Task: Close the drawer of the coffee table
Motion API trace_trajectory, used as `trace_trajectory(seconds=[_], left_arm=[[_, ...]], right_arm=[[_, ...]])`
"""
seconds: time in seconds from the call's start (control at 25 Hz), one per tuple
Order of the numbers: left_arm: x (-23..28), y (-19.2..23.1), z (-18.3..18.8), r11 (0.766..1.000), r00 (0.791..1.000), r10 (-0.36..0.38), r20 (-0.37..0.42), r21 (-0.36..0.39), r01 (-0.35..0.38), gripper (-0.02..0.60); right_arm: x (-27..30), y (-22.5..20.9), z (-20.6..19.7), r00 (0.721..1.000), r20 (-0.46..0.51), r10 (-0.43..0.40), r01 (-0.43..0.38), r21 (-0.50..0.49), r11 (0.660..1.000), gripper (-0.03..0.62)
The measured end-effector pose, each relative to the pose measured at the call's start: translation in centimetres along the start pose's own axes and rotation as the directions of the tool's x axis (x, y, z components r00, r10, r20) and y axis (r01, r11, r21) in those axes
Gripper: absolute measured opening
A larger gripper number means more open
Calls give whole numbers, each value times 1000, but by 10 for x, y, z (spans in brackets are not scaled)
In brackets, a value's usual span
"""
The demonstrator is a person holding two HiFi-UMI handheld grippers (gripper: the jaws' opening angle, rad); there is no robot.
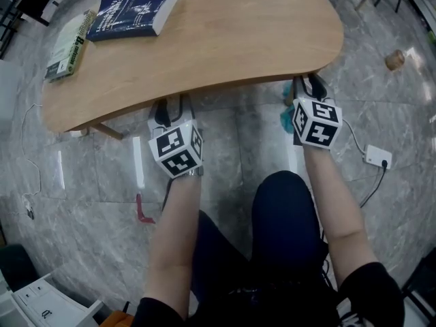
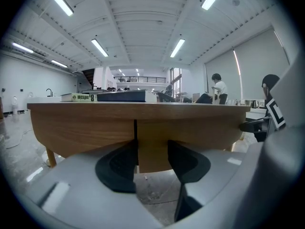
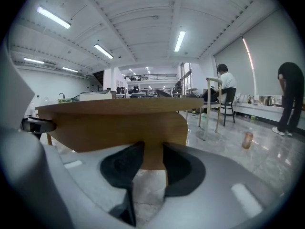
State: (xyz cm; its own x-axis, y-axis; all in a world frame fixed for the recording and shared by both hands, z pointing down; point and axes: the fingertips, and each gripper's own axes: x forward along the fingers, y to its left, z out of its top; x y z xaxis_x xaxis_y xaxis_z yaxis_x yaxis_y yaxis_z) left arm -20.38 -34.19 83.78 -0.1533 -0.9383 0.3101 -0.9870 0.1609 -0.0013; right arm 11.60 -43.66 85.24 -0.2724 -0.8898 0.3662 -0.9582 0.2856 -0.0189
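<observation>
The wooden coffee table [image 1: 225, 39] stands in front of me, and both grippers reach under its near edge. My left gripper [image 1: 170, 105] shows its marker cube just below the rim. In the left gripper view its black pads [image 2: 119, 168] flank a wooden piece [image 2: 152, 151] that hangs below the table's front panel [image 2: 200, 128]; the wood fills the gap. A dark vertical seam [image 2: 136, 130] cuts the panel. My right gripper [image 1: 308, 85] is at the table's right end. Its pads [image 3: 121, 168] sit against a similar wooden piece [image 3: 153, 156]. No drawer sticks out in the head view.
A blue book [image 1: 136, 9] and a green book [image 1: 68, 46] lie on the tabletop's far left. On the marble floor are a white power adapter with a cable [image 1: 377, 157], a red object [image 1: 143, 210] and a brown bottle [image 1: 394, 60]. My knees are under the grippers. A person sits on a chair [image 3: 221, 97] behind.
</observation>
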Motion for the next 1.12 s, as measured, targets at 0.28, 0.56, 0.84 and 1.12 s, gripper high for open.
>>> trace_trajectory(seconds=[0.28, 0.56, 0.84, 1.12], left_arm=[[-20, 2, 10, 1000, 1000, 4, -5, 10, -4, 6], [-81, -14, 40, 998, 982, -48, -181, 20, 52, 6], [-173, -28, 152, 993, 959, -90, -269, 49, 107, 6], [-276, -31, 272, 988, 934, -141, -328, 19, 156, 6]], right_arm=[[-13, 1, 6, 996, -26, 84, -84, 26, 996, 2], [-79, 42, 48, 966, -171, 195, -208, -59, 976, 2], [-181, 81, 147, 906, -302, 298, -338, -87, 937, 2], [-276, 125, 279, 865, -321, 386, -424, -57, 904, 2]])
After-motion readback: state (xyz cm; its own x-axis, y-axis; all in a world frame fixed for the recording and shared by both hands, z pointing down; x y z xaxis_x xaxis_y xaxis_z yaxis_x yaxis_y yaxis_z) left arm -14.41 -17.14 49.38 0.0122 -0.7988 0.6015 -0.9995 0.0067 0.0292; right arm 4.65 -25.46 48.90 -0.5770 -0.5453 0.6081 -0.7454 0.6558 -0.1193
